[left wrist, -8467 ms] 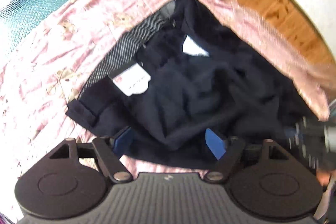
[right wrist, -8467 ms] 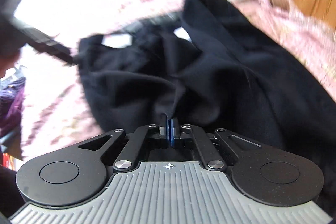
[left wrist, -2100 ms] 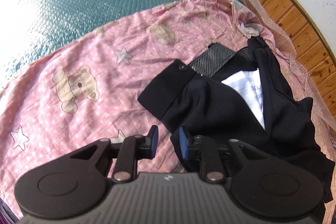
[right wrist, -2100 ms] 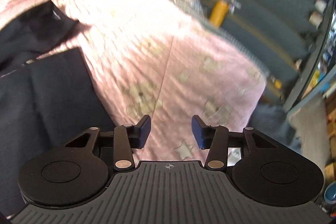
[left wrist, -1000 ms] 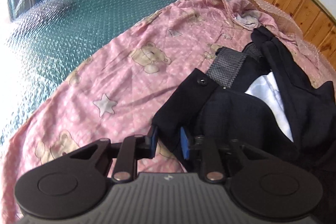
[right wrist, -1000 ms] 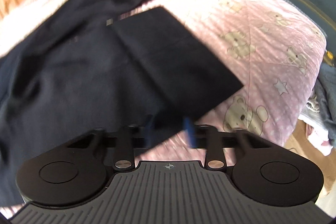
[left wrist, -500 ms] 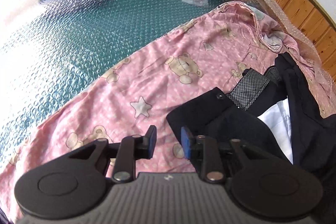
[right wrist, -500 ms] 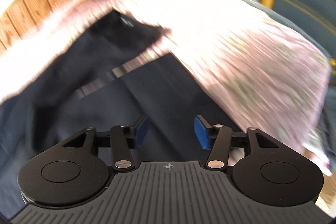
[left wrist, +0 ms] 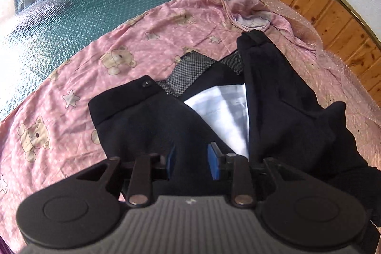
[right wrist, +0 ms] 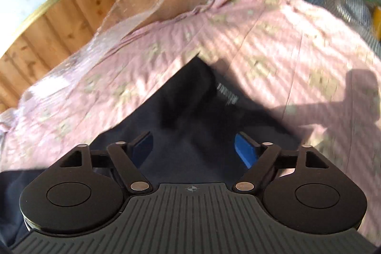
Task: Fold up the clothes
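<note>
No word, number or brand can be read anywhere. In the right wrist view, a small pale printed mark (right wrist: 227, 94) stands on the black cloth garment (right wrist: 190, 111), but motion blur smears it past reading. In the left wrist view, the white lining patch (left wrist: 221, 116) inside the same garment (left wrist: 147, 120) carries no legible print. The pink bedsheet (left wrist: 95, 58) shows only bear and star pictures, no lettering.

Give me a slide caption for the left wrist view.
Open left gripper over black trousers on a pink teddy-bear sheet.
</note>
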Available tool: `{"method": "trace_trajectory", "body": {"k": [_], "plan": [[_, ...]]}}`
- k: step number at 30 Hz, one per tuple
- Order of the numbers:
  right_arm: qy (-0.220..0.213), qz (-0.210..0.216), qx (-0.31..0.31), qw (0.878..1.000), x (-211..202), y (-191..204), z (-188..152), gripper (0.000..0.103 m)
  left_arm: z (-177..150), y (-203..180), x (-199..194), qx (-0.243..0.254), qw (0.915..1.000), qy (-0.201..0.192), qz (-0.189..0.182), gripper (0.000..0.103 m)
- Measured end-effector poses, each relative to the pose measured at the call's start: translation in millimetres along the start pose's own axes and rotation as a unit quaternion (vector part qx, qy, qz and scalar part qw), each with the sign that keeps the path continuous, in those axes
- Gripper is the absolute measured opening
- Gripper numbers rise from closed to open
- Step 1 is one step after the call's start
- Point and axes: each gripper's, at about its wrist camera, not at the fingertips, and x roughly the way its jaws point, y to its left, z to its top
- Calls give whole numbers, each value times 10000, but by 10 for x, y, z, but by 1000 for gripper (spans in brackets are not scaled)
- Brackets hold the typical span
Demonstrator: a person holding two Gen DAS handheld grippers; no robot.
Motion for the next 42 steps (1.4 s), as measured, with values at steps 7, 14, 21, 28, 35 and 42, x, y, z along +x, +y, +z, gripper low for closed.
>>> {"method": "trace_trajectory", "body": {"k": [7, 14, 21, 28, 35, 42], "plan": [[160, 579, -382, 9975, 603, 156, 458, 84, -249, -125, 104, -286, 9986, 423, 125, 29], [494, 805, -986, 9906, 806, 477, 411, 0, -232, -597, 153, 177, 9989, 424, 8, 29], [-720, 1133, -577, 9893, -477, -12, 194, 0, -12, -603, 267, -98, 9995, 279, -138, 31], [-126, 339, 29, 9993, -1040, -856, -858, 0, 563, -648, 582, -480, 9963, 123, -697, 51], [278, -344, 504, 9978, -1095, -1022, -1505, 0, 857, -1058, 1083, -326, 9935, 588, -917, 53], [5, -766, 784, 9940, -1272, -1131, -1507, 36, 740, -1130, 1070, -181, 9940, 527, -939, 0]]}}
